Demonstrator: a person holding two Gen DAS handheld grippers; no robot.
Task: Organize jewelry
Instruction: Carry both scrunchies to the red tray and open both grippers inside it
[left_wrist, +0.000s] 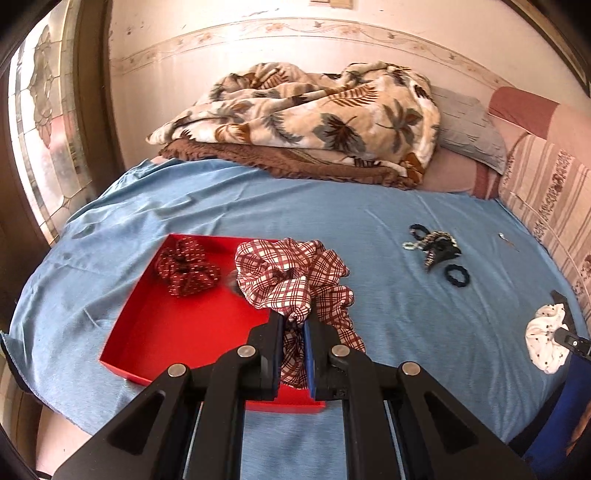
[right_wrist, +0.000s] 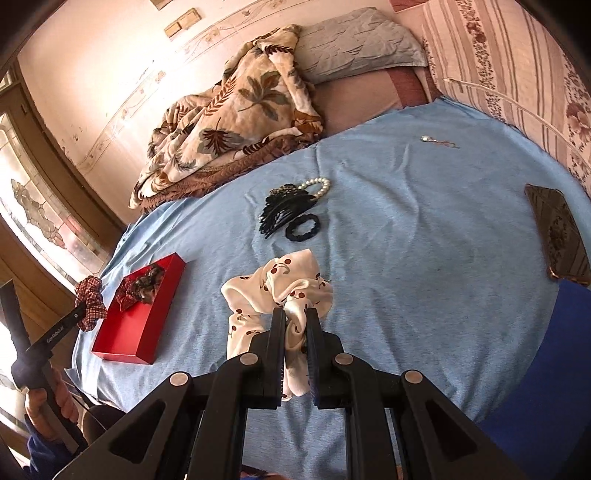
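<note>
Scrunchies are held by both grippers above a bed covered with a light blue sheet (left_wrist: 221, 206). Over the shallow red rectangular tray (left_wrist: 177, 332) at the left of the bed, the left gripper (left_wrist: 294, 325) points forward, its fingers (left_wrist: 275, 332) closed on a red-and-white plaid fabric scrunchie (left_wrist: 291, 277) that bunches up above the tips and hangs down between them, over the tray's right side. In the tray's far left corner lies a dark red scrunchie with small pale dots (left_wrist: 184, 267). Further right on the sheet sits a small cluster: a black toothed hair claw (right_wrist: 280, 210), a white pearl bracelet (right_wrist: 319, 186) touching it, and a black ring-shaped hair tie (right_wrist: 303, 229) just beside the claw. The right gripper (right_wrist: 296, 321) is level above the sheet, its fingers (right_wrist: 277, 332) clamped on a glossy white satin scrunchie printed with red cherries (right_wrist: 277, 284). Well apart to the right, a small silver pin (right_wrist: 428, 139) lies near the striped floral bolster (right_wrist: 517, 74).
</note>
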